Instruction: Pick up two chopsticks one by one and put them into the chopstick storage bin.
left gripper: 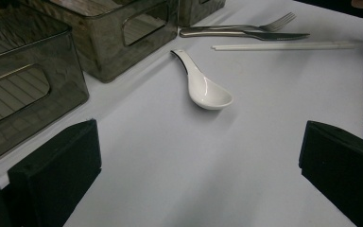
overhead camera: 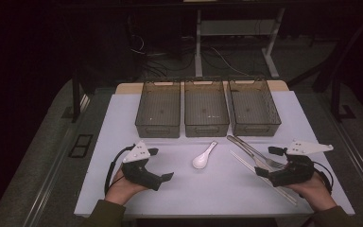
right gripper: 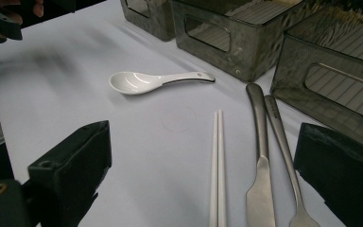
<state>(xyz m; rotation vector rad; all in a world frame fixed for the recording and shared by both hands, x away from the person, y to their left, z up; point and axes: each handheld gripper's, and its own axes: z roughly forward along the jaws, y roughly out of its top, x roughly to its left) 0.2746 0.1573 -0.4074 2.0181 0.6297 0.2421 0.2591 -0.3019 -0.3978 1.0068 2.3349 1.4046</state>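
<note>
The left tool (overhead camera: 158, 164) sits at the lower left of the high view, jaws spread with nothing between them. The right tool (overhead camera: 266, 161) sits at the lower right, also spread, just beside the knife (overhead camera: 247, 146), fork (overhead camera: 264, 160) and white chopsticks (overhead camera: 260, 175). A white spoon (overhead camera: 203, 157) lies on the tabletop (overhead camera: 217, 189) at centre frame, below three grey bins (overhead camera: 206, 111)

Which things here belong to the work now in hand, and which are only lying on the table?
In hand, judging by the open grippers:
- left gripper, facing the white spoon
- right gripper, over the knife, fork and white chopsticks

Probably part of it, untouched:
- three empty grey bins

Just lying about:
- cables on the floor
</note>
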